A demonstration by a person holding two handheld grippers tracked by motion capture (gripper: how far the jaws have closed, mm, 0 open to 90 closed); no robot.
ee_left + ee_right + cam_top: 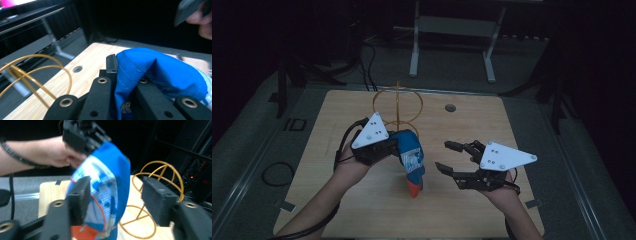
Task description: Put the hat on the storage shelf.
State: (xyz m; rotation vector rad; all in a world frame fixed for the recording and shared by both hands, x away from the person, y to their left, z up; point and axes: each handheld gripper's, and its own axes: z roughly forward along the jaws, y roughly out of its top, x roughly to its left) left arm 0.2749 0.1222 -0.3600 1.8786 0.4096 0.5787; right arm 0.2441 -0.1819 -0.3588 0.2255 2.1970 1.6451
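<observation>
A blue cap (412, 157) with white print and an orange brim (413, 187) hangs brim-down over the middle of the wooden table (472, 125). My left gripper (398, 145) is shut on its blue crown. In the left gripper view the fabric (160, 70) bunches between the jaws of that gripper (127, 72). My right gripper (443, 155) stands open just right of the cap, not touching it. In the right gripper view the cap (107, 182) hangs beyond the wide-apart jaws of the right gripper (117, 195), with the left gripper (83, 135) pinching its top.
A gold wire stand (398, 106) of rings on a post stands behind the cap, seen also as the wire stand (37, 75) and the stand (162, 182). A round hole (450, 107) lies in the tabletop at the back. A metal frame (452, 45) stands on the floor beyond.
</observation>
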